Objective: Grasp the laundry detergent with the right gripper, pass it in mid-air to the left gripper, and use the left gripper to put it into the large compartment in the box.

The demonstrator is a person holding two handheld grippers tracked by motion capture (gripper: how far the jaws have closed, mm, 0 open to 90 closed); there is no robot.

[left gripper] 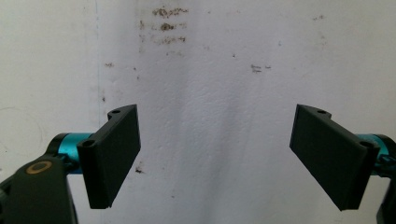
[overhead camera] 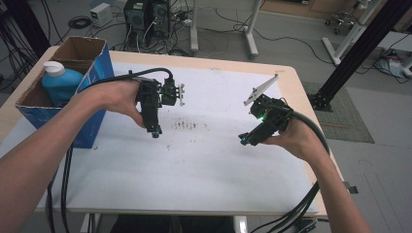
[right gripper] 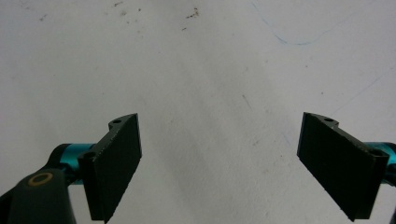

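Observation:
In the high view my left gripper [overhead camera: 155,132] hangs over the middle-left of the white table sheet [overhead camera: 194,160], pointing down, just left of a patch of brown stains [overhead camera: 187,125]. My right gripper [overhead camera: 243,140] hovers at the right side of the sheet, tilted down and leftward. The left gripper view has my left gripper [left gripper: 217,158] open, jaws wide apart over stained white sheet, nothing between them. My right gripper [right gripper: 219,165] is likewise open above bare white sheet.
A blue cardboard box [overhead camera: 94,68] stands at the table's back left with a blue bottle [overhead camera: 60,80] with a white cap inside. Cables trail from both grippers off the front edge. Computer towers and frame legs stand on the floor beyond the table.

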